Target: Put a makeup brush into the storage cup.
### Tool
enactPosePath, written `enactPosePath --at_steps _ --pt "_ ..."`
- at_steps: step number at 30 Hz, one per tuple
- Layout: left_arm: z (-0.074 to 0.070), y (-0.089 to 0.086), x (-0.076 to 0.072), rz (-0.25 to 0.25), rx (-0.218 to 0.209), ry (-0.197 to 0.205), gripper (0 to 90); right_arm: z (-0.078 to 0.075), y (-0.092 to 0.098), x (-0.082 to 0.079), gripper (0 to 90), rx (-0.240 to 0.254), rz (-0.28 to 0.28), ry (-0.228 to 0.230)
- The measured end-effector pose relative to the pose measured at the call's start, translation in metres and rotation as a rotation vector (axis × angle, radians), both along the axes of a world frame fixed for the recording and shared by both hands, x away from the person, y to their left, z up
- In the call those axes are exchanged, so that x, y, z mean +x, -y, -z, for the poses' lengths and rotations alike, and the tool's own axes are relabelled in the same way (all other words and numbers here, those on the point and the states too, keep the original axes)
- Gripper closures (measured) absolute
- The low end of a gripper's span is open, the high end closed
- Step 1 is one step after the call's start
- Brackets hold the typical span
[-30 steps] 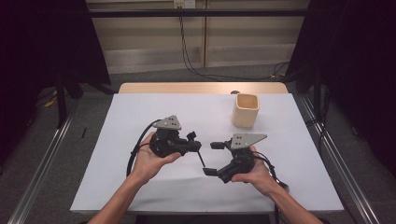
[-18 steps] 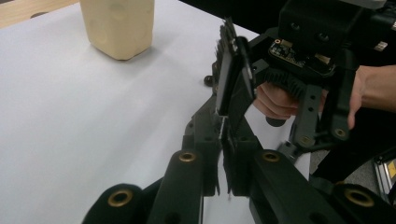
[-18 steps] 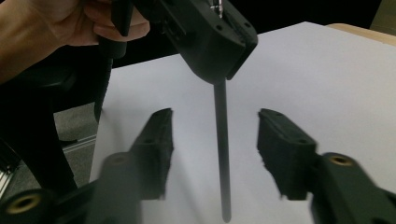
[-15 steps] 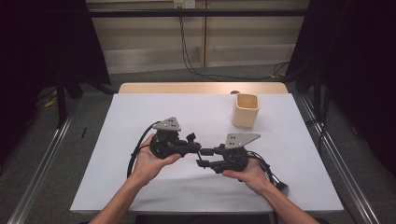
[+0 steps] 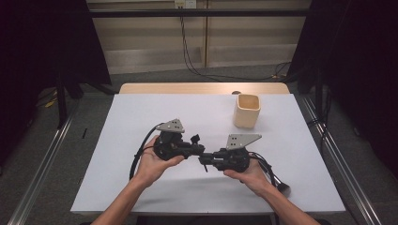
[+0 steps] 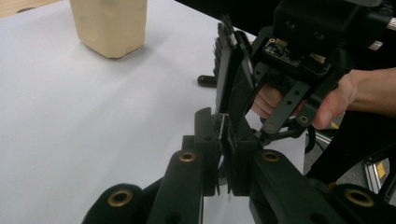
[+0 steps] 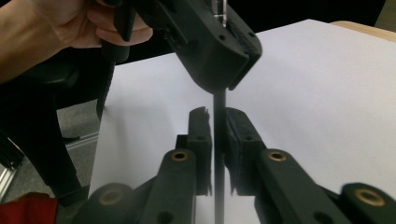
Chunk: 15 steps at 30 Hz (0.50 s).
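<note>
Two hand-held grippers are seen nose to nose above the white worktop, near its front middle. The left gripper is carried by the left hand and the right gripper by the right hand, with the tips so close together in the high view that they cannot be told apart cleanly there.

A thin dark strip is held between the two, above the worktop. In the right gripper view it is seen edge-on, running down out of the closed tips of the left gripper and between the right jaws, which have just been closing and are now pressed narrowly against it. What the strip is cannot be made out, and its lower end is cut off by the bottom of that view. In the left gripper view the left jaws are likewise drawn together on a thin edge, with most of the strip hidden behind the jaws.

A beige cup is set upright farther back on the right, well apart from the grippers. Its top is cut off in the left gripper view. The person's forearms are cut off at the bottom of the high view.
</note>
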State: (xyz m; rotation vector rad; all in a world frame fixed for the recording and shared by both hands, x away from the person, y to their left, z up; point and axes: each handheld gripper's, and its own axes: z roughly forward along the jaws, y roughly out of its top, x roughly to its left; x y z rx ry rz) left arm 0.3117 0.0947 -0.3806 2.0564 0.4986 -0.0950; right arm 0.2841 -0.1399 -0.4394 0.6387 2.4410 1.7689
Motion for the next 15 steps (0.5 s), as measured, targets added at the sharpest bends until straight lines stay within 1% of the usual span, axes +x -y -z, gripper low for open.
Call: enactPosePath --at_steps 5,7,10,15 --pt "0.0013 -0.0003 0.0003 0.004 -0.006 -0.004 85.4 -0.0001 -0.0009 -0.0008 86.2 -0.003 -0.004 0.002" --pt "0.0024 -0.0007 -0.0002 0.0 -0.016 -0.002 85.4 -0.0002 -0.001 -0.0008 86.2 -0.009 -0.005 0.006" --pt "0.0032 -0.001 -0.0006 0.003 -0.022 0.001 85.4 -0.0006 -0.0008 -0.0014 86.4 -0.014 -0.004 0.011" --pt "0.0045 -0.0008 -0.0012 -0.01 -0.033 0.009 84.9 -0.0012 0.0 -0.0014 86.4 -0.018 0.002 0.015"
